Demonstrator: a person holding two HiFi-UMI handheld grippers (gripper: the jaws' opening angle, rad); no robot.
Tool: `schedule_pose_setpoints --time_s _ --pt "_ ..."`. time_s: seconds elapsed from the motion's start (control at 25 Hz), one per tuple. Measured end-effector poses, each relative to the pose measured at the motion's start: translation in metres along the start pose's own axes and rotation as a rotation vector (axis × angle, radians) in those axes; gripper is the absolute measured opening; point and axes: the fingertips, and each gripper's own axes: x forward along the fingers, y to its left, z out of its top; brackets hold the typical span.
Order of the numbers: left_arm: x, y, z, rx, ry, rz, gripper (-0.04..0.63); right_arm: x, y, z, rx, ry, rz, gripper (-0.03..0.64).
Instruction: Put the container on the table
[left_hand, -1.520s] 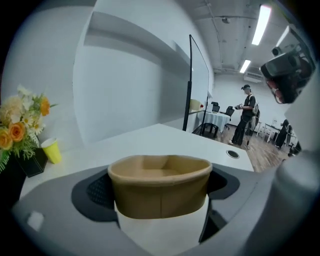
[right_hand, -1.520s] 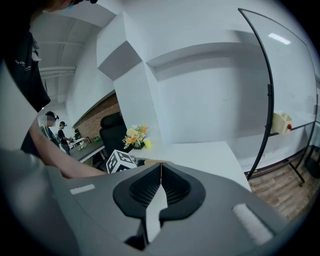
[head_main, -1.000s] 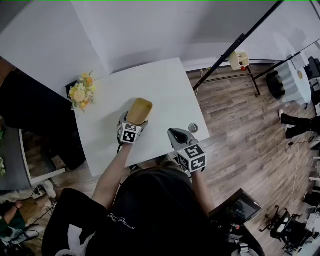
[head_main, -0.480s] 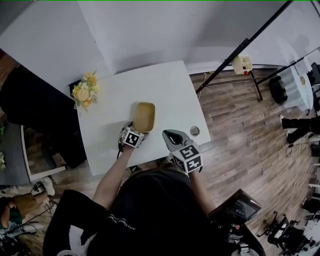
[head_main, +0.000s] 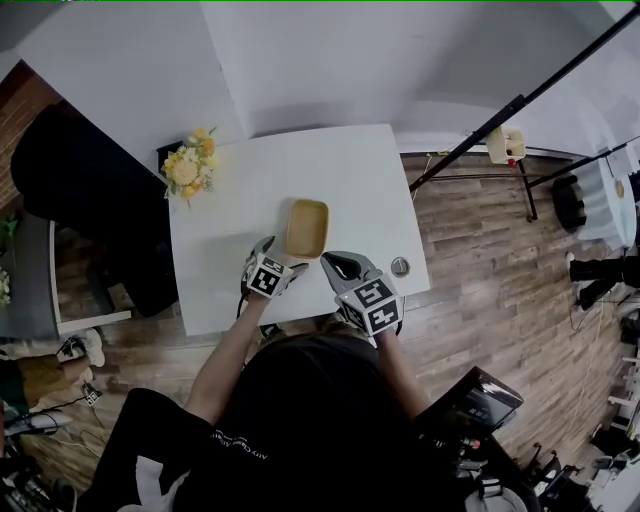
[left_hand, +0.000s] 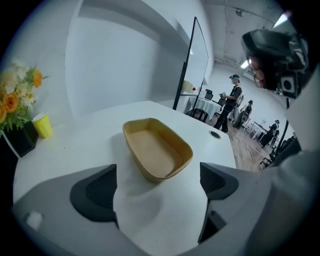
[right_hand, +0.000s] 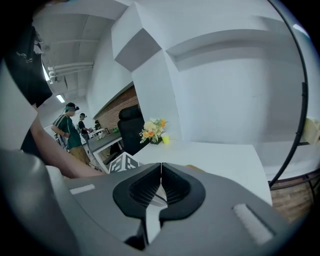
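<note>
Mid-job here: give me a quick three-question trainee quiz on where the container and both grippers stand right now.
1. True or false: the tan rectangular container rests on the white table.
2. The jaws of the left gripper are: A) open and empty; B) shut on the container; C) shut and empty.
3. Fill in: the jaws of the right gripper are ____.

Key: 1 true; 2 A; 3 shut.

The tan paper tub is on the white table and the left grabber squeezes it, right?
The tan paper tub is on the white table, but the left gripper isn't squeezing it: the left gripper view shows its jaws open, the tub beyond them.
</note>
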Motion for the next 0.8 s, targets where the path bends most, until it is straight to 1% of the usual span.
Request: schedule_pose_setpoints --time_s 0.04,0.16,0.24,0.52,0.64,0.72,0.76,0.8 --pt "-0.005 0.000 0.004 0.002 -0.029 -0.007 0.503 0.004 0.002 0.002 -0.006 0.004 0.011 0.017" --pt "-0.017 -0.008 0.010 0.000 -0.115 -0.063 0.503 0.014 0.008 0.006 -0.027 0.017 0.043 0.017" --pt "-0.026 -0.008 0.011 -0.009 -0.141 -0.072 0.503 0.021 0.010 0.011 -0.040 0.021 0.060 0.017" --pt "-0.064 0.021 0.026 -0.030 -0.241 -0.012 0.502 0.049 0.017 0.038 -0.108 0.005 0.105 0.017" --pt "-0.079 0.024 0.035 -0.048 -0.287 0.000 0.500 0.049 0.020 0.044 -0.121 -0.004 0.116 0.017" --pt "-0.089 0.026 0.043 -0.048 -0.326 0.011 0.472 0.051 0.020 0.048 -0.133 -0.007 0.115 0.017" --pt "-0.096 0.028 0.049 -0.037 -0.349 0.020 0.436 0.054 0.020 0.050 -0.140 -0.012 0.115 0.017" --pt "-0.103 0.031 0.054 -0.021 -0.373 0.031 0.370 0.057 0.020 0.054 -0.146 -0.017 0.117 0.017"
